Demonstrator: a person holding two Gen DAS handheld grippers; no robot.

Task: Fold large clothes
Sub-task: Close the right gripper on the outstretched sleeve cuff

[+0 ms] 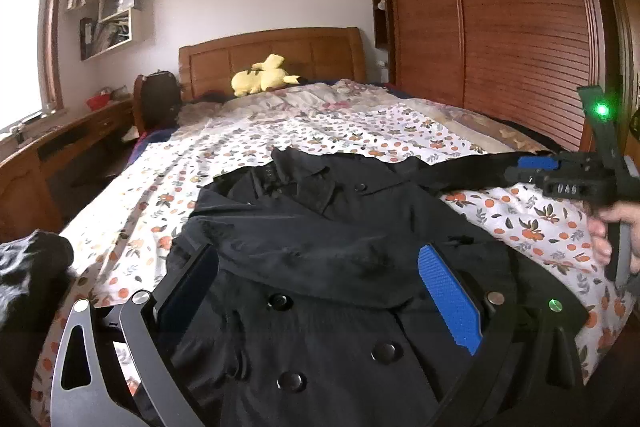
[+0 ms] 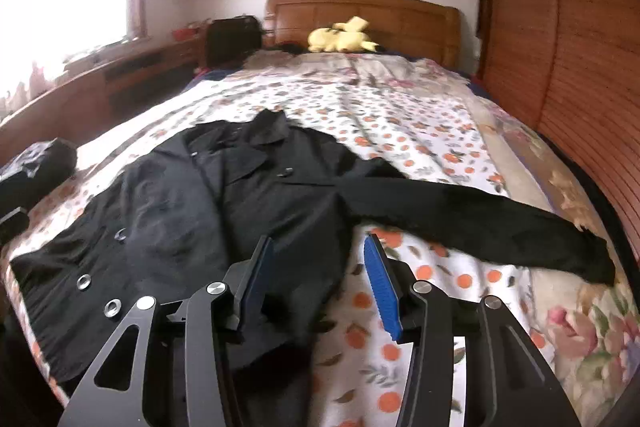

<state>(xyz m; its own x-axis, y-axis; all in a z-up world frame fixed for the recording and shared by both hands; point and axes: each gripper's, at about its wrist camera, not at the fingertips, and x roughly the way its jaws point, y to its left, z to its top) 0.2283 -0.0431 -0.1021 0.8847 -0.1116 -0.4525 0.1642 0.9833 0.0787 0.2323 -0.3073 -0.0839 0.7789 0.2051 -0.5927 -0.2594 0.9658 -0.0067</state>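
Right wrist view: black coat (image 2: 224, 211) lengthwise, collar toward headboard (image 2: 360, 15); both jaws released.

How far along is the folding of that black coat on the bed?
Barely begun. Done: the black coat lies spread front-up on the floral bedspread. One sleeve is stretched out sideways, not folded in. In hand: nothing; the right hand-held gripper and the left hand-held gripper are both open above the coat. Left: folding the sleeve and body.

black coat (image 2: 248, 195) | sheet (image 2: 420, 131) white, orange-fruit print | plush (image 2: 340, 37) yellow, seemingly
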